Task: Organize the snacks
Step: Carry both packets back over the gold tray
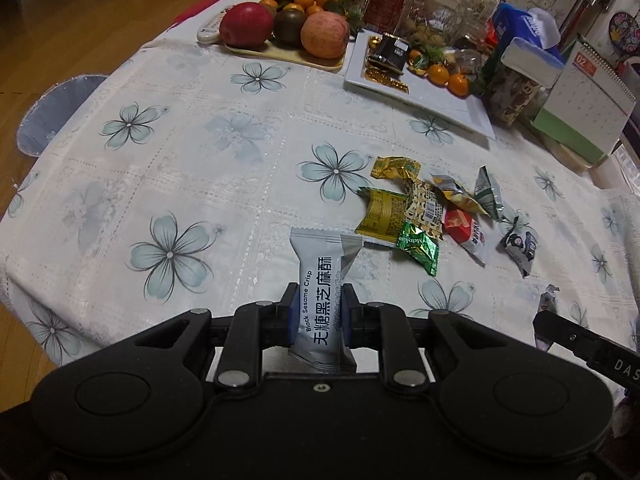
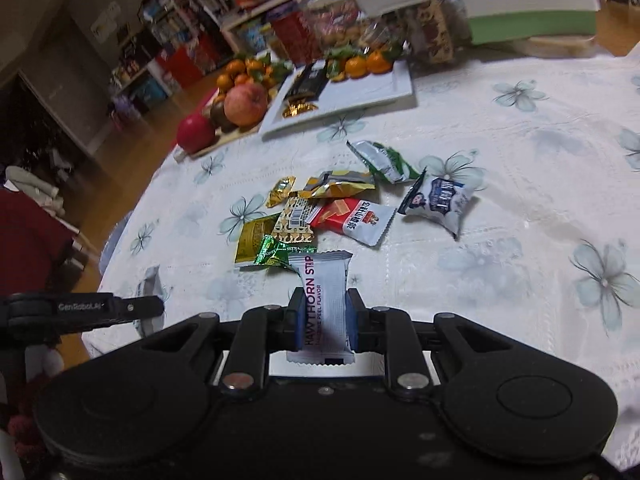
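- Gripping: left gripper [image 1: 320, 312] is clamped on grey sesame crisp packet [image 1: 320, 280]; pkt stands upright between the blue pads, top end flared above the jaws, lifted clear of the tablecloth [image 1: 200, 128].
- Gripping: right gripper [image 2: 323, 312] is clamped on white hawthorn strip packet [image 2: 326, 292]; pkt upright, its top corner overlapping the green foil candy [image 2: 276, 250] in view.
- Loose snack pile [image 1: 424, 208] lies mid-table, ahead and to the right of left gripper; pkts touch or overlap. One blue-white pkt [image 2: 440, 200] sits just apart on the pile's right side.
- White tray [image 1: 420, 96] sits beyond the pile, near far edge; a dark pkt, gold candies and small oranges lie on it. Bare tray surface shows at its near part.
- Fruit board [image 1: 288, 54] w/ apples sits left of tray, touching or nearly so.
- Open cloth: wide bare area left of pile, also between pile and tray.
- Table edge curves off at left; wood floor [image 1: 80, 20] beyond.
- Jars, boxes, calendar [image 1: 588, 96] crowd the far right edge.
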A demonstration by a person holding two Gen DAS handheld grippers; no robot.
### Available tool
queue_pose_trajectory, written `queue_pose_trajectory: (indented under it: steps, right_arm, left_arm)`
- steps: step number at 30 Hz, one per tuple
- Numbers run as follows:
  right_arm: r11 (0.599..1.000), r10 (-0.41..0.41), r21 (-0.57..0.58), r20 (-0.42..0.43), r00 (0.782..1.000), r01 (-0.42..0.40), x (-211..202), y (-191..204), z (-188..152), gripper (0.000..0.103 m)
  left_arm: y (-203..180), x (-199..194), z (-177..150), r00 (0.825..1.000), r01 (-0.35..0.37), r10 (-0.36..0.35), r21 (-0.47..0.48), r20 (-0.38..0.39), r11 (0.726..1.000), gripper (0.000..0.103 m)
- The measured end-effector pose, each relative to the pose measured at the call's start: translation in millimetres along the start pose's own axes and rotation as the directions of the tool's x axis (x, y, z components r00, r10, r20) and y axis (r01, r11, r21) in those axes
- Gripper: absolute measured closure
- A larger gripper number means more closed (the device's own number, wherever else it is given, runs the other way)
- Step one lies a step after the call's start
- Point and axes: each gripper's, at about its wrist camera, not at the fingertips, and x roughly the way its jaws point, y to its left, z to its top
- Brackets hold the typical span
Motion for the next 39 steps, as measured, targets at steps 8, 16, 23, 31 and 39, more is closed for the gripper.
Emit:
queue_pose_trajectory:
  steps: [8, 16, 23, 31, 39]
  right_arm:
    - [0.995, 0.002, 0.104, 0.125, 0.992, -0.015, -51, -1, -53, 0.081]
    - [0.981, -0.011, 0.191, 0.157, 0.988, -0.02, -81, -4, -96, 0.081]
    - [0.976, -0.011, 0.216, 0.14, 0.99, -0.02, -99, 2, -137, 0.081]
    - [0.979, -0.015, 0.204, 0.101, 0.995, -0.006, -112, 10, -171, 0.081]
    - [0.983, -0.037, 0.182, 0.042, 0.998, 0.029, -120, 18, -192, 0.081]
  left_arm:
    - [3, -32, -45, 0.998, 0.002, -0.002, 0.011, 0.062, 1.0, 0.076]
    - [-2, -45, -92, 1.0, 0.008, -0.008, 0.034, 0.021, 0.999, 0.076]
    - [-11, -53, -124, 1.0, 0.016, -0.015, 0.066, -0.015, 0.998, 0.076]
    - [-11, -62, -153, 0.999, 0.018, -0.015, 0.069, -0.051, 0.997, 0.076]
    - [-5, -66, -165, 0.997, -0.008, 0.012, 0.049, -0.075, 0.999, 0.076]
